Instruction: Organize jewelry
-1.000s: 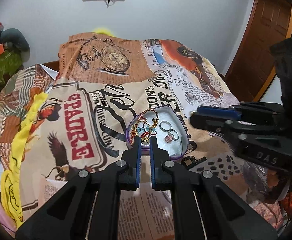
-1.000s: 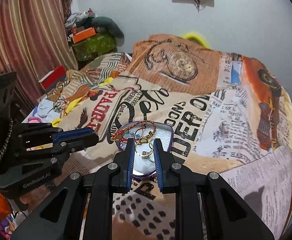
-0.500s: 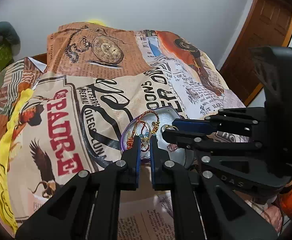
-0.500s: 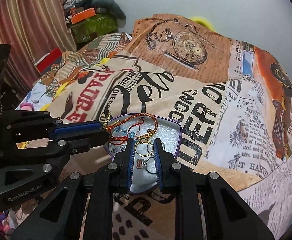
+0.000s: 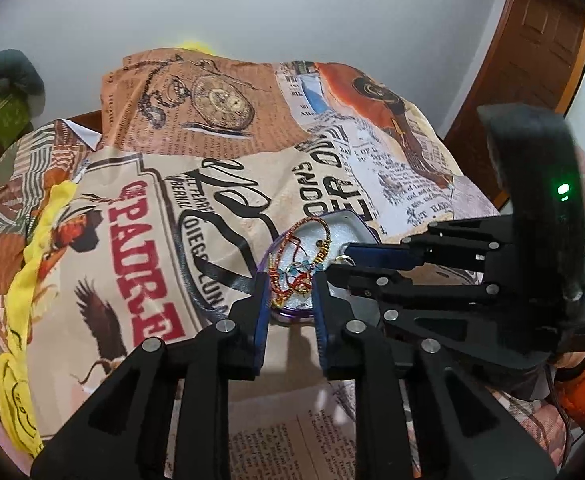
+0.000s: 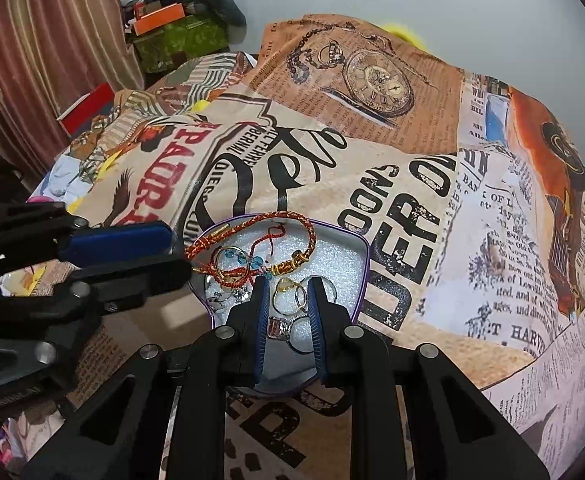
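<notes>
A purple-rimmed tin [image 6: 362, 240] with a white foam bed lies on the printed bedspread. It holds a red-and-gold braided bracelet [image 6: 306, 228], a red cord bracelet with blue beads [image 6: 252, 262] and several rings [image 6: 286, 300]. My right gripper [image 6: 288, 286] is open over the tin, its fingers on either side of the gold rings. My left gripper [image 5: 290, 284] is open at the tin's near rim [image 5: 288, 314], with the bracelets [image 5: 296, 276] between its fingertips. In the right wrist view the left gripper [image 6: 172, 256] sits at the tin's left edge.
The bedspread [image 6: 412, 208] covers the whole bed. Boxes and clutter [image 6: 176, 28] stand by the curtain at the far left. A wooden door [image 5: 532, 80] is at the right. A yellow cloth [image 5: 32, 280] lies along the bed's left side.
Both grippers have moved closer to the tin. My left gripper has opened from nearly shut. The right gripper has opened a little wider around the rings.
</notes>
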### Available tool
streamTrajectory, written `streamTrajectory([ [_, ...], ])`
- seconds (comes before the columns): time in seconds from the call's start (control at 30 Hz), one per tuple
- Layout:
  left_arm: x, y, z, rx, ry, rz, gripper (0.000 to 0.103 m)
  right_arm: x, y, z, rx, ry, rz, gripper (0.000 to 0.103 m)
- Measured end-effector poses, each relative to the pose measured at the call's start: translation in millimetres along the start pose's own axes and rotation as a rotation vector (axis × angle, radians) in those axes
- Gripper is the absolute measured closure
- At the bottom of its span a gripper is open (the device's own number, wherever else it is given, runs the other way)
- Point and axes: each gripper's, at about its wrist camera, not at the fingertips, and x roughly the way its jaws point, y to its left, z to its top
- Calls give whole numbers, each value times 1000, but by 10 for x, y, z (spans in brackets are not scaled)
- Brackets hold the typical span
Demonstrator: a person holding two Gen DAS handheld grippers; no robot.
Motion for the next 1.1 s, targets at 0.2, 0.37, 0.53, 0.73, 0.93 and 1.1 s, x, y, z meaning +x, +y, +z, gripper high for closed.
streamTrajectory([
  [0.2,-220,32,31,-13,-46,28,76,-75,34,8,-9,0,-23,81],
  [0.37,-468,19,71,-24,-92,47,76,-294,51,11,-2,-42,-25,81],
  [0.53,-817,-98,113,-9,-159,77,76,-742,130,-17,-10,-134,-59,81],
  [0.73,-1413,-366,139,20,-295,103,75,-1556,234,-116,5,-327,-100,81],
  [0.93,-2121,-654,35,37,-486,119,66,-2507,439,-382,23,-587,-115,81],
  [1.1,-2628,-895,-165,49,-639,117,53,-3029,671,-650,30,-757,-139,73],
])
